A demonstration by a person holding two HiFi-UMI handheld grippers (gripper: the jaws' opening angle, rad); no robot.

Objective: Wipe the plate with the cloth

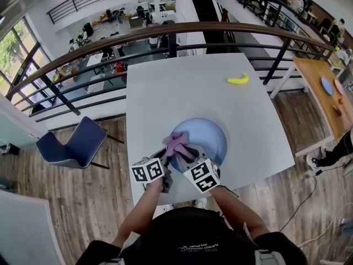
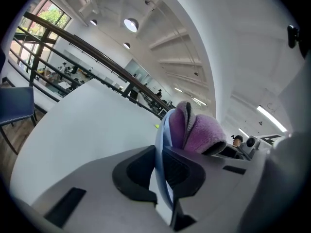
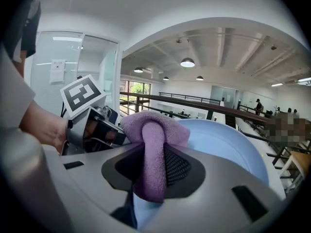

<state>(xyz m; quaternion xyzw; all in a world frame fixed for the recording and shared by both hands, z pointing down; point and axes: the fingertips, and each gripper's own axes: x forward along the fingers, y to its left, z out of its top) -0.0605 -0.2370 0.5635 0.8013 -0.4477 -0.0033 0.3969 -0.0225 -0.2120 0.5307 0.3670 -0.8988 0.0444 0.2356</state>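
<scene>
The light blue plate [image 1: 207, 137] is over the near part of the white table [image 1: 165, 93]. My left gripper [image 1: 169, 170] is shut on the plate's near left rim, which runs edge-on between the jaws in the left gripper view [image 2: 163, 171]. The folded purple cloth [image 1: 176, 144] lies on the plate's near left part. My right gripper [image 1: 190, 158] is shut on it, and a fold of the cloth [image 3: 153, 152] hangs between the jaws [image 3: 153, 168] against the plate [image 3: 228, 144]. The left gripper's marker cube [image 3: 82, 95] shows at the left of the right gripper view.
A yellow banana [image 1: 237, 80] lies at the table's far right. A blue chair [image 1: 74, 142] stands left of the table and a railing [image 1: 110, 46] runs behind it. A wooden table [image 1: 322, 87] with dishes stands at the right.
</scene>
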